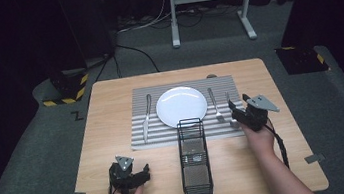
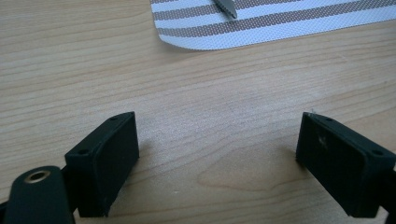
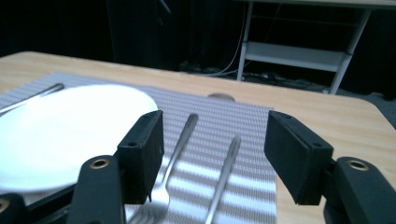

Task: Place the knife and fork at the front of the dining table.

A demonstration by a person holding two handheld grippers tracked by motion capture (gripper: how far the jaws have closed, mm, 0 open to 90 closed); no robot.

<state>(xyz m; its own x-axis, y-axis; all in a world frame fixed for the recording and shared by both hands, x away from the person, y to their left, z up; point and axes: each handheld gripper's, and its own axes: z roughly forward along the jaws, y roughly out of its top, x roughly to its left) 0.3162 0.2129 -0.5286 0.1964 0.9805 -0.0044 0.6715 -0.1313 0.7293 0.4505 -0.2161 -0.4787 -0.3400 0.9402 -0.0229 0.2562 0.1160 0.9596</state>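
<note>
A white plate sits on a striped placemat, with a knife to its left and a fork to its right. A second slim utensil lies beside the fork. My right gripper hovers at the mat's right edge, open. In the right gripper view its jaws straddle the fork handle and the other handle without pressing on either. My left gripper rests low at the front left, open over bare wood, with the mat corner and knife tip beyond it.
A tall black wire basket stands on the wooden table between the two hands, in front of the plate. A white metal stand is on the floor behind the table. Grey tape tabs mark the table's front corners.
</note>
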